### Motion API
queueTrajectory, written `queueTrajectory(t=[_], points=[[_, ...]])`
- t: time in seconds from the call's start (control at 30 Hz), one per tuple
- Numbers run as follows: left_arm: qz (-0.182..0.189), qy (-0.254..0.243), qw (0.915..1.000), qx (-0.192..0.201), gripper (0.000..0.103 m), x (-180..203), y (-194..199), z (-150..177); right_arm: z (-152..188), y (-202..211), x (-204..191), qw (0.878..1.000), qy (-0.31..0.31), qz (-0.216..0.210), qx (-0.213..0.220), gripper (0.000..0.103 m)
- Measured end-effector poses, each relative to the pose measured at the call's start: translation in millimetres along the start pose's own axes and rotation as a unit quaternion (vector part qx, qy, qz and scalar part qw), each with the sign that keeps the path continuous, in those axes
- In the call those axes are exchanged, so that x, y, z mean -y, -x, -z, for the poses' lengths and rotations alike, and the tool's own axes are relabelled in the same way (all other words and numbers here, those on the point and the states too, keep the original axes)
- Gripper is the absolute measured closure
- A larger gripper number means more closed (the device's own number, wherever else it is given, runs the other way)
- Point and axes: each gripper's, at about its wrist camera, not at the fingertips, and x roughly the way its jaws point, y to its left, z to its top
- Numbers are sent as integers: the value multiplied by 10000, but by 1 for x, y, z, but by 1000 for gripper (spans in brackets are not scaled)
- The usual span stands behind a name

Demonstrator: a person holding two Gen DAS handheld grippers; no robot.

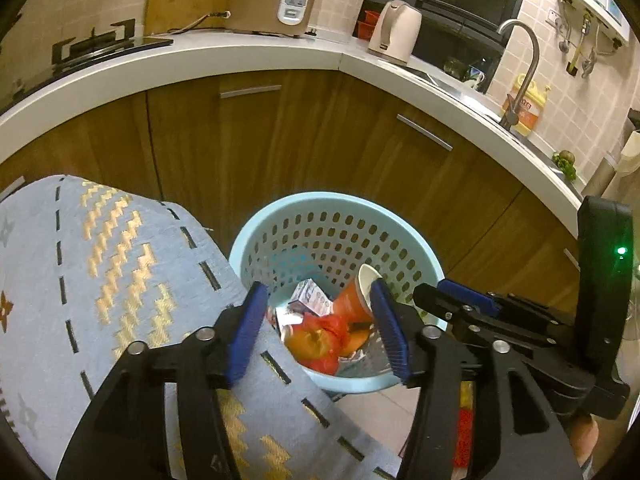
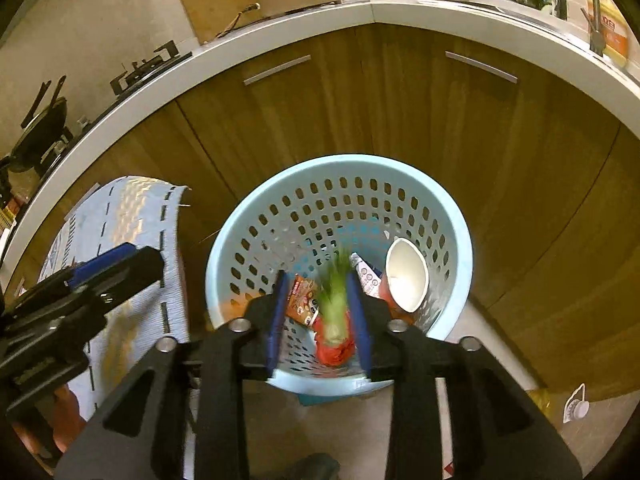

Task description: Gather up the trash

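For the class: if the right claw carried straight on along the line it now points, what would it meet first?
Probably the blurred green vegetable scrap, seen between the pads of the right claw and seemingly dropping free. Beyond it lies the red wrapper among the trash in the blue basket. Depth is uncertain.

A pale blue perforated basket (image 2: 452, 216) stands on the floor, holding a tilted orange paper cup (image 2: 406, 276), printed wrappers (image 2: 302, 300), red plastic (image 2: 334, 350) and a blurred green stalk (image 2: 334, 304).
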Motion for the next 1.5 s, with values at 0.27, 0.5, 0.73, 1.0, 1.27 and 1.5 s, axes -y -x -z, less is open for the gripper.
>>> queueTrajectory(t=[0.27,0.5,0.73,1.0,1.27,1.5], points=[[-142,-39,9998,152,46,-4,12,3,3,8,2,9999,-66,-82,132,72],[-324,47,9974,648,25,-13,61,17,1,50,-29,9971,178,-215,703,53],[-1057,484,9847,1298,20,-38,114,42,15,83,-51,9895,100,-460,1364,42],[-1875,478,9667,1675,18,-48,149,91,32,110,-58,9799,38,-563,1915,36],[-2398,226,9517,1905,12,-49,151,113,48,120,-85,9787,317,-525,1960,36],[-2094,447,9599,1809,10,-65,149,114,68,120,-102,9767,540,-131,2074,36]])
